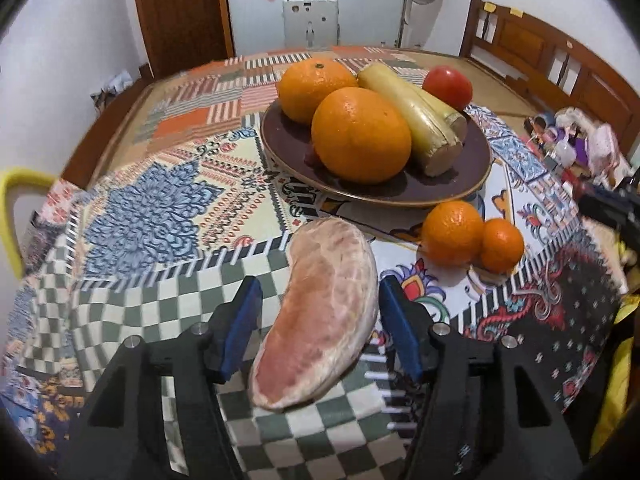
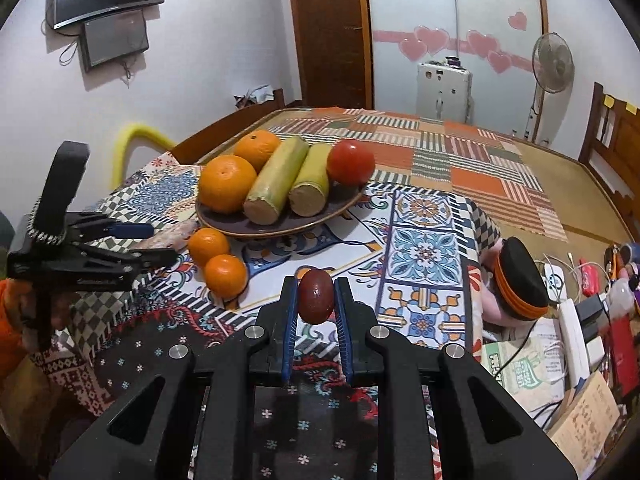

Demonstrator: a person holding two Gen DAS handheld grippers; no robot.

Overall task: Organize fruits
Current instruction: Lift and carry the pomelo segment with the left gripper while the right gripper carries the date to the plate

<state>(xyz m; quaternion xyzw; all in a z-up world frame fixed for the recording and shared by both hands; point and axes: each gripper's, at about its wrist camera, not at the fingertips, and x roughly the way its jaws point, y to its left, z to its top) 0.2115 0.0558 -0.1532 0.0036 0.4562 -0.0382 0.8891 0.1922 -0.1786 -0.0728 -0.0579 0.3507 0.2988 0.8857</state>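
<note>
My left gripper sits low over the patterned tablecloth, pointing toward the brown plate. Its blue fingers are spread wide on either side of a peeled pomelo wedge; there is a gap on each side, so nothing is pinched, and I cannot tell whether the wedge touches either pad. From the right wrist view the left gripper reaches in level from the left, with the wedge poking out past its tips, just beside the plate.

My right gripper is held above the near edge of the cloth, fingers clamped on a small dark red fruit, lifted clear of the table.

On the plate lie two large oranges, two sugarcane pieces and a tomato. Two small tangerines sit touching each other on the cloth just in front of the plate.
</note>
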